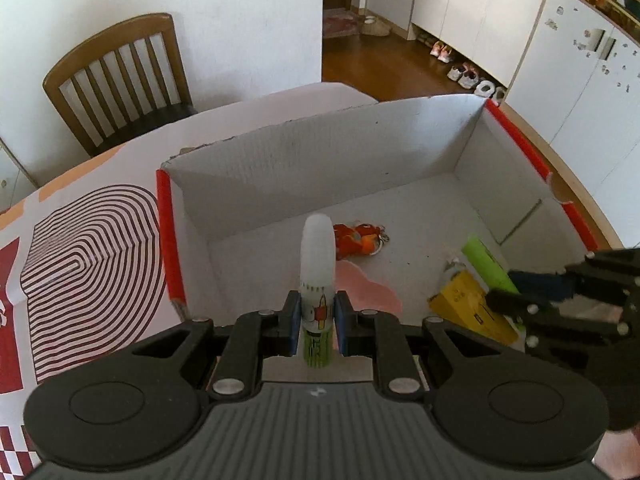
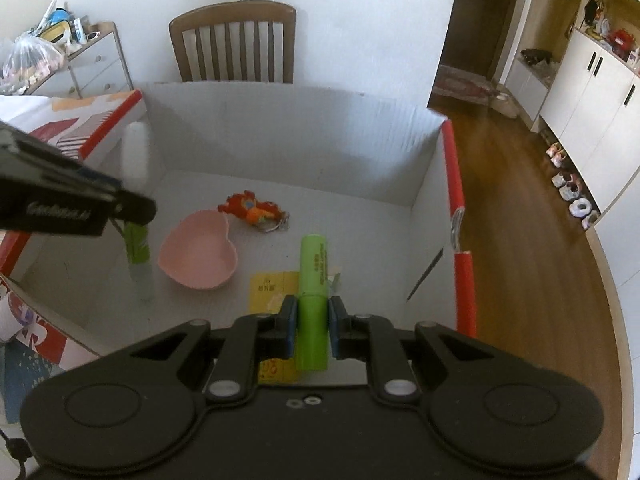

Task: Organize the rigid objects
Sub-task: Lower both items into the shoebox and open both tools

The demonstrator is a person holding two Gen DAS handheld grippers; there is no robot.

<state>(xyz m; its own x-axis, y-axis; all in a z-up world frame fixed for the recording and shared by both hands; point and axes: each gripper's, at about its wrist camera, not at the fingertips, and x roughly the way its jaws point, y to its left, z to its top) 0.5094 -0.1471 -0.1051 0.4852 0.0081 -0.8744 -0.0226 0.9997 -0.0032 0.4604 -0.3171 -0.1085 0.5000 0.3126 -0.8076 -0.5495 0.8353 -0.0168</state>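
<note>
My left gripper [image 1: 317,317] is shut on a glue stick [image 1: 317,264] with a white cap and green base, held over the near side of a white cardboard box [image 1: 320,148]. My right gripper [image 2: 313,321] is shut on a green highlighter [image 2: 313,280], held over the box floor. In the box lie a pink heart-shaped dish [image 2: 198,254], an orange-red toy keychain [image 2: 253,210] and a yellow card [image 2: 269,289]. The right gripper shows at the right of the left wrist view [image 1: 560,300]; the left gripper shows at the left of the right wrist view [image 2: 72,208].
The box has red edge strips [image 2: 456,184] and stands on a round table [image 1: 576,196]. A patterned red-and-white flap [image 1: 88,264] lies to the left. A wooden chair [image 2: 232,44] stands behind the box. Wooden floor and white cabinets [image 2: 592,92] are to the right.
</note>
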